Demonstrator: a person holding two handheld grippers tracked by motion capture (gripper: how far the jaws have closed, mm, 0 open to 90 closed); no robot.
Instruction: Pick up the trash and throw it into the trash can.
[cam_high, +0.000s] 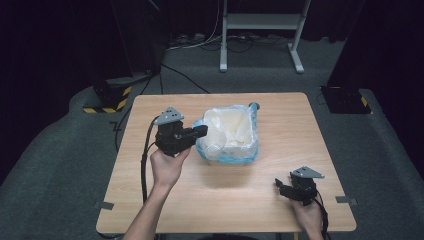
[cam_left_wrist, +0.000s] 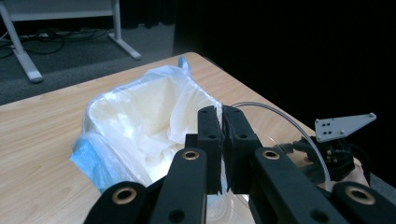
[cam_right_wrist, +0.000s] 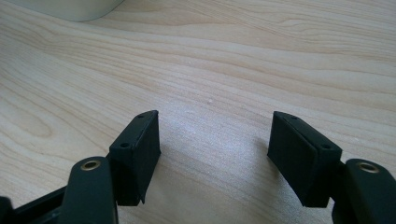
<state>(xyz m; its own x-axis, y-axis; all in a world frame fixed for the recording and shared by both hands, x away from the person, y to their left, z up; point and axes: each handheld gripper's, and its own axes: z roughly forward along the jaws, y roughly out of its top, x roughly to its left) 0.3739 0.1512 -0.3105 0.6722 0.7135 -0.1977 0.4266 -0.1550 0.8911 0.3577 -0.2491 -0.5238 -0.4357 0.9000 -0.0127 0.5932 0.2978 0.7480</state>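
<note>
Over the bin (cam_high: 249, 131), left tool (cam_high: 202, 131) pinches a clear cup (cam_high: 212, 146) (right tool (cam_high: 281, 186) spread).

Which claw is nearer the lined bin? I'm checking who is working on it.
Left. The left claw is at the bin's left rim, pinching a clear plastic cup. The right claw rests open on the table, well apart.

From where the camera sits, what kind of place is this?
Probably a recording studio or lab: black curtains surround a wooden table on grey carpet, with floor cables and hazard-striped stand bases.

Wooden table (cam_high: 260, 190); white frame (cam_high: 260, 22), cables (cam_high: 200, 42) behind.
</note>
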